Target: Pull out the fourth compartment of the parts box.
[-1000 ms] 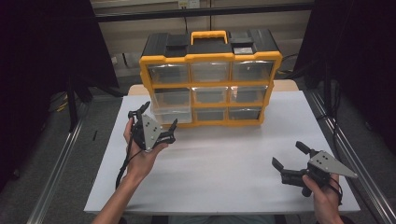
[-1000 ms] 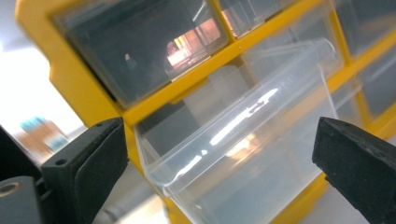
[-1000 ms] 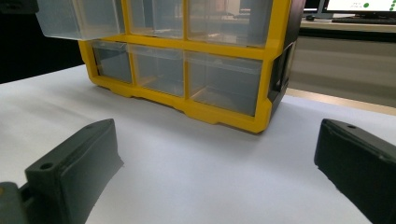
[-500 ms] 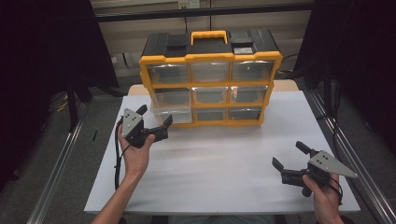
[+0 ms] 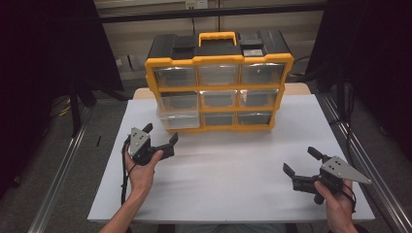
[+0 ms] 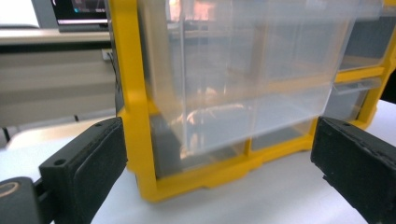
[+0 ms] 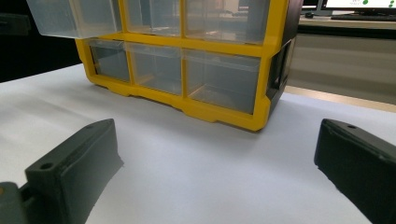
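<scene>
A yellow-framed organizer [image 5: 219,60] with clear drawers and a black top stands at the back of the white table [image 5: 233,184]. Its middle-left drawer [image 5: 178,119] is pulled out and overhangs the bottom-left one. My left gripper [image 5: 161,133] is held open a short way in front of that drawer, apart from it. In the left gripper view the pulled-out drawer [image 6: 243,93] is close ahead between the spread jaws, and it looks empty. My right gripper [image 5: 299,160] is open low over the table at the front right, facing the organizer [image 7: 187,56], with nothing between its fingers.
Metal rails [image 5: 63,170] run along both sides of the table. Black curtains [image 5: 48,58] hang at left and right. A bare stretch of white table [image 7: 196,163] lies between the two grippers and the organizer.
My left gripper shifted left and then drew back a little toward the person, staying open. The right gripper and the pulled-out drawer have not moved.
</scene>
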The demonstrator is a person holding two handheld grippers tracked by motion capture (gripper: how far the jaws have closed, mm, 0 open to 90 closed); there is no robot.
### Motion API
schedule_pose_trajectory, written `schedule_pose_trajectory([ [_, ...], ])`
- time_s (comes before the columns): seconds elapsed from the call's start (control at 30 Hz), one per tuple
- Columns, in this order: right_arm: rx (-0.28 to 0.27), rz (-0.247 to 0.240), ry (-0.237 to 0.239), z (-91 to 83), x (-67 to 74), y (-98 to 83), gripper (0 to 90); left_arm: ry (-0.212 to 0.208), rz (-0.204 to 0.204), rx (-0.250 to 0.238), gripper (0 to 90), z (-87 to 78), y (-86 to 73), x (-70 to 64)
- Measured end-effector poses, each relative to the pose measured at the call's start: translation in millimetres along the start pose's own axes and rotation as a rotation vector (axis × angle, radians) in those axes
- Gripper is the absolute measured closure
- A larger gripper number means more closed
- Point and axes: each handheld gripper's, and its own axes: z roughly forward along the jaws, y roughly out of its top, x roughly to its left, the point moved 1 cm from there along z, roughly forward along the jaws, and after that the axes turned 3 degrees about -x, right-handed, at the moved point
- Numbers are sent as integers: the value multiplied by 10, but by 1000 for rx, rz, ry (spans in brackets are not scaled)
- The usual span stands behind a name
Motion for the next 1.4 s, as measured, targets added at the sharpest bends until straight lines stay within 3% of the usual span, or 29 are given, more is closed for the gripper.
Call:
schedule_pose_trajectory([
  [0.17, 1, 0, 1, -1, 7, 1, 0, 9, 9, 2, 34, -47, -51, 47],
  [0.5, 3, 5, -2, -6, -5, -5, 0, -35, 4, -6, 30, -281, -154, 85],
  [0.67, 1, 3, -2, -7, -2, -4, 0, -30, 46, 7, 30, -447, -194, 163],
  [0.73, 0, 3, -6, -9, -6, -3, 0, -23, 22, 7, 34, -518, -210, 196],
  [0.9, -1, 3, -1, -14, -4, -1, 0, -29, 22, 10, 30, -611, -234, 209],
  [0.93, 0, 3, -8, -20, -8, -1, 0, -19, -7, 2, 30, -669, -231, 224],
  [1.0, -1, 4, -8, -23, -19, -1, 0, 3, -12, 9, 30, -705, -237, 223],
  [1.17, -1, 4, -13, -31, -23, -2, 0, -1, 2, 32, 29, -806, -267, 249],
  [1.27, 2, 9, -19, -33, -29, -4, 0, 49, 9, 28, 28, -880, -273, 290],
  [1.4, 5, 11, -11, -25, -33, -10, 0, 62, -10, 16, 28, -852, -257, 309],
])
